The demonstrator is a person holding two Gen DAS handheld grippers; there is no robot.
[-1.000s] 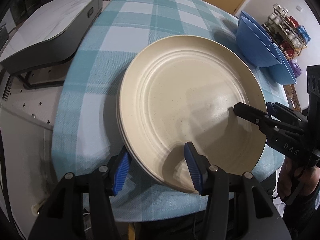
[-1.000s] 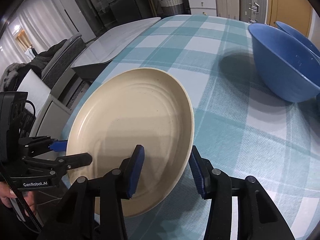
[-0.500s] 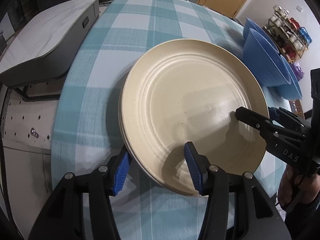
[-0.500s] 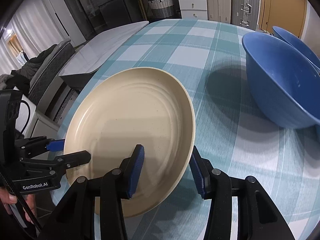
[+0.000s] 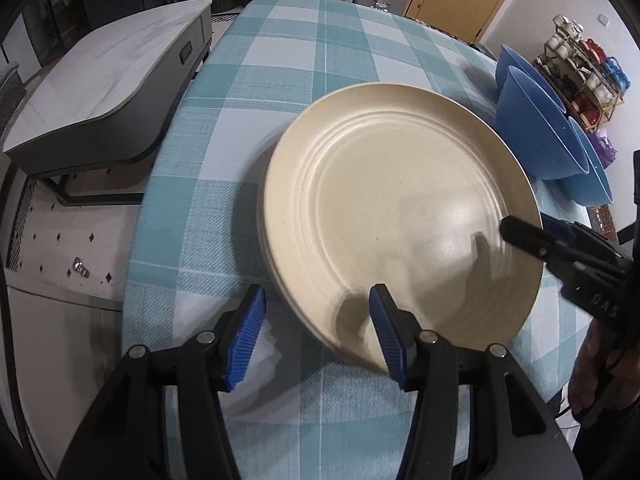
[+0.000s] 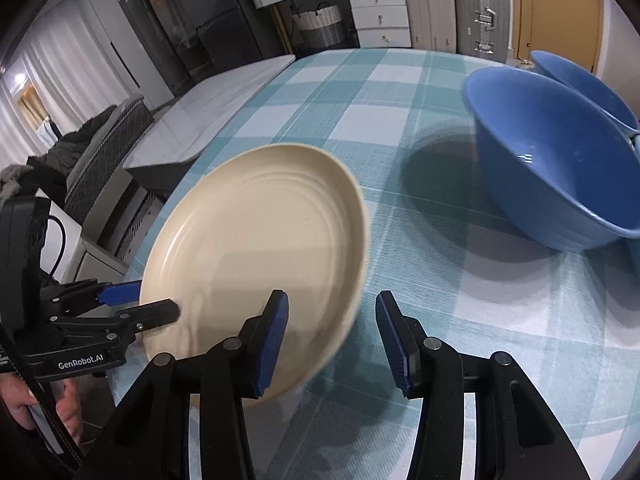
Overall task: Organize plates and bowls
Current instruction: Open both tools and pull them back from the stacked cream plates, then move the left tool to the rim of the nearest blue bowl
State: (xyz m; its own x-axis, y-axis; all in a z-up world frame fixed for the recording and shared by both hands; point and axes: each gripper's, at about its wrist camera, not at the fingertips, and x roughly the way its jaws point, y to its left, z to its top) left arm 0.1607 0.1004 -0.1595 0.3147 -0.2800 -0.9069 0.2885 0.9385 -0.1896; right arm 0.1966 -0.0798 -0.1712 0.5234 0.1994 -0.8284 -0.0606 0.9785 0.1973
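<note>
Where checked cloth shows, cream ridged plates (image 5: 400,216) stacked.

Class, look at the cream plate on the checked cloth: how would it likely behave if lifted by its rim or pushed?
The cream plate looks rigid, so it should probably lift without flexing. Its glossy sheen suggests it could slip. Flat and wide on the tablecloth, it would likely slide rather than tip or roll.

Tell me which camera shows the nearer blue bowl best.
The right wrist view: the blue bowl shows its whole inside and most of its rim, large and close. The left wrist view shows that blue bowl only small, side-on at the frame's edge.
</note>
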